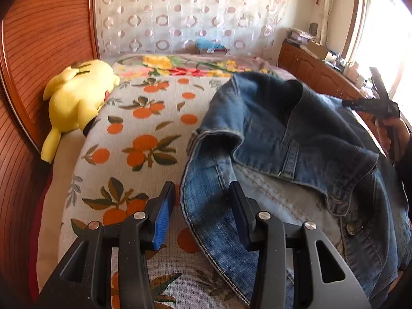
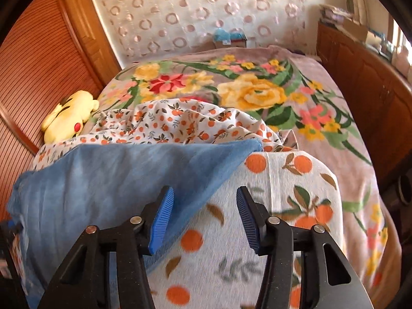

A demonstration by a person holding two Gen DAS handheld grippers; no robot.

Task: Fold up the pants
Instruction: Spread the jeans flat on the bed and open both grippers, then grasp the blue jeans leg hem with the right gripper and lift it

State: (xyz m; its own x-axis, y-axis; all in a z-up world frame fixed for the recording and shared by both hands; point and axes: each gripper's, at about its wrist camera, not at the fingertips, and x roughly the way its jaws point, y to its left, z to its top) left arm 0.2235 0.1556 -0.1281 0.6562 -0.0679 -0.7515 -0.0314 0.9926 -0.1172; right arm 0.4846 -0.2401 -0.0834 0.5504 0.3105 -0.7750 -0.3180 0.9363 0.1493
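Jeans (image 1: 296,139) crumpled, hem between open jaws

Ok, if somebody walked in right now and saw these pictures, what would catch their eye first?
Probably the crumpled blue jeans heaped on the orange-print bedspread, just right of the open left gripper. Next, the bright yellow plush toy lying at the bed's left edge against the wooden panel, and the big yellow-flowered blanket spread beyond.

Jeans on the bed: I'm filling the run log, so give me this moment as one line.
jeans: crumpled on orange-print bedspread | left tongs: open over jeans edge | right tongs: open, empty
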